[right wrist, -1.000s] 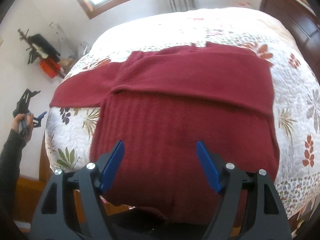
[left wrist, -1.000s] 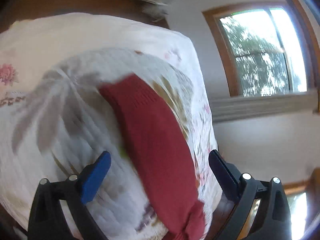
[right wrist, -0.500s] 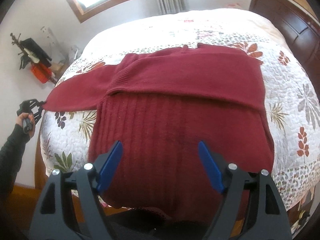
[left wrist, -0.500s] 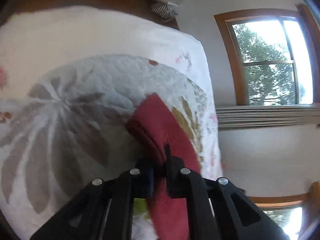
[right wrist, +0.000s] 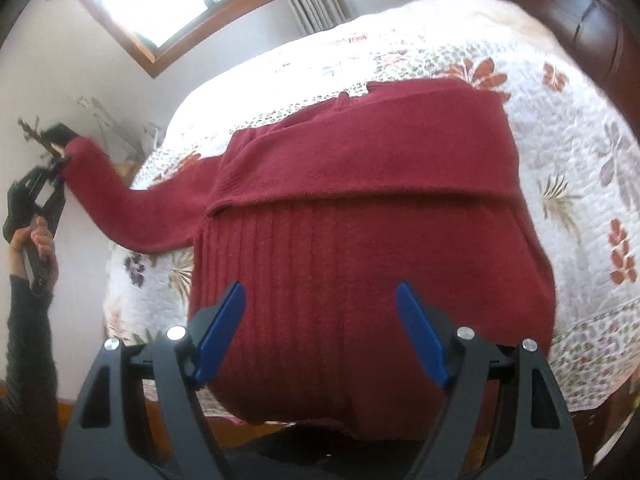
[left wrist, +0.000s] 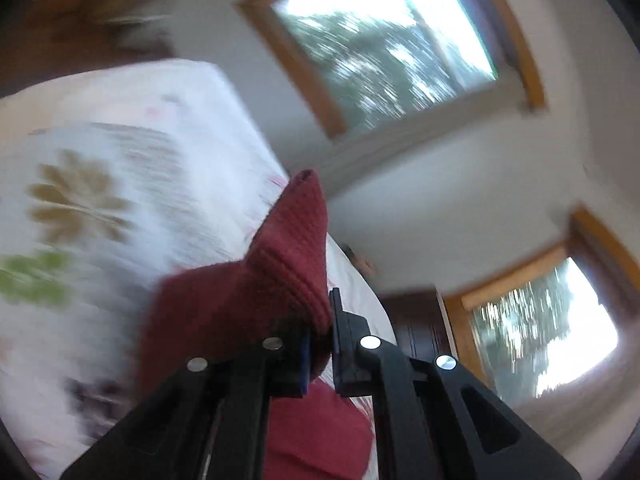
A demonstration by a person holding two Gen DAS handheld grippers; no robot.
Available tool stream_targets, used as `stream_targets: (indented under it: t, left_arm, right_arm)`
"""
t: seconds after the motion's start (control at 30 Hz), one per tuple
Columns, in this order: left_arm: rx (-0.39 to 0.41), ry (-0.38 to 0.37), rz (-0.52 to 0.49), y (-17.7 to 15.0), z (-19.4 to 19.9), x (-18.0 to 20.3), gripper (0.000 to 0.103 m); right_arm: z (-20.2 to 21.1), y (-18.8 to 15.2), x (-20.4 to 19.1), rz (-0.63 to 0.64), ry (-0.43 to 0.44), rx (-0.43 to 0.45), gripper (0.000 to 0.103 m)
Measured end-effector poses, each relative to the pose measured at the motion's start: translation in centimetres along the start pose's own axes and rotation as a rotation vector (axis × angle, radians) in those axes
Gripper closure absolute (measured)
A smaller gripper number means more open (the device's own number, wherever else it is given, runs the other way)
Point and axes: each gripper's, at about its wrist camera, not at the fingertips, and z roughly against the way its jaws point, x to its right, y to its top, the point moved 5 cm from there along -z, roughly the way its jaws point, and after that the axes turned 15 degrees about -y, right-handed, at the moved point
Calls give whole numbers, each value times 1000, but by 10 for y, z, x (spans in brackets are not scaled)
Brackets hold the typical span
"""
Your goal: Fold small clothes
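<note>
While left gripper [left wrist: 320,344] pinches sleeve [right wrist: 120,208]

Black tongs [right wrist: 320,336] with blue pads [right wrist: 220,336], silver screws [right wrist: 176,333]; dark sleeve [right wrist: 28,344].

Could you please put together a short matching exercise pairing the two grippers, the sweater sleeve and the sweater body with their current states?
Things:
1. left gripper
2. right gripper
3. sweater sleeve
4. sweater body

States:
A. lying flat on the quilt
B. jaws open, holding nothing
C. lifted off the bed, stretched sideways
D. jaws shut on the cuff

Pairs: 1-D, 2-B, 3-C, 4-A
</note>
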Motion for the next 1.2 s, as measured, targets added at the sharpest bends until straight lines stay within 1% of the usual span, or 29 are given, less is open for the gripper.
stream_targets:
  t: [0.03,0.1,0.13,0.17,0.2,0.23,0.3,0.33,0.4,0.43,0.47,0.53,0.6,0.63,0.7,0.73,0.77,0.8,0.83,0.87,0.9,0.93,0.97,1.0,1.03,1.1,1.13,1.2]
  left_arm:
    - [-38,-18,-21,-14,-19,17,95]
    - [-140,-54,-46,-53,-70,46,95]
    - [-185,-53,-64,-73,-95,56,95]
    - [-220,-56,-68,-90,-111,62,95]
    - [-273,-65,-63,-116,-137,68,95]
    - [-321,-62,-71,-142,-159,73,95]
    - [-414,-53,-87,-189,-194,80,96]
    - [-480,-44,-102,-223,-217,83,96]
    - [-564,-21,-143,-267,-247,82,96]
    - [-616,-4,-154,-298,-262,79,96]
    - [-643,7,-154,-317,-272,75,96]
    - [-700,34,-143,-356,-284,63,95]
    - [-749,57,-129,-377,-291,58,87]
    - [-767,65,-135,-385,-288,59,79]
    - [-774,55,-124,-392,-276,63,64]
    - [-765,44,-124,-391,-264,68,50]
    - [-752,37,-131,-385,-253,71,36]
    - [-728,38,-136,-378,-240,75,34]
    - [-710,43,-131,-362,-232,78,33]
    - [-686,53,-113,-353,-216,78,32]
    - [-664,65,-94,-345,-205,74,31]
    - [-637,80,-77,-341,-191,69,29]
    - [-599,101,-57,-335,-169,66,25]
    - [-567,125,-40,-331,-149,62,24]
    - [-543,145,-28,-324,-138,60,23]
    - [-492,183,13,-321,-99,49,23]
    - [-464,208,44,-322,-78,42,23]
    - [-430,241,95,-325,-53,30,23]
  right_arm:
    - [-1,2,7,-25,25,-7,25]
    - [-1,5,17,-56,43,-13,25]
    - [0,7,26,-75,52,-15,25]
    - [1,9,36,-95,57,-12,24]
    - [2,10,43,-107,56,-10,23]
    - [3,13,56,-124,51,-5,21]
    - [4,15,75,-138,32,2,20]
    - [5,16,87,-144,28,1,19]
    - [3,17,105,-153,19,-12,19]
    - [1,19,118,-163,21,-21,19]
    - [-1,19,125,-168,24,-26,19]
    - [-9,25,139,-178,70,-58,19]
    - [-16,36,148,-197,144,-93,19]
    - [-22,44,152,-216,194,-113,19]
    - [-35,62,157,-251,282,-147,22]
    - [-40,71,158,-266,313,-157,25]
    - [-47,81,159,-288,350,-164,25]
    - [-54,89,160,-302,377,-170,26]
    - [-66,100,158,-314,405,-193,31]
    - [-76,108,155,-316,422,-212,33]
    - [-87,115,152,-320,445,-233,35]
    - [-101,123,148,-329,467,-262,41]
    - [-113,128,145,-336,479,-288,43]
    - [-122,132,142,-338,483,-309,44]
    - [-137,135,140,-341,465,-339,44]
    - [-153,136,138,-338,435,-373,44]
    - [-158,136,135,-339,441,-389,44]
    - [-162,136,129,-324,455,-403,44]
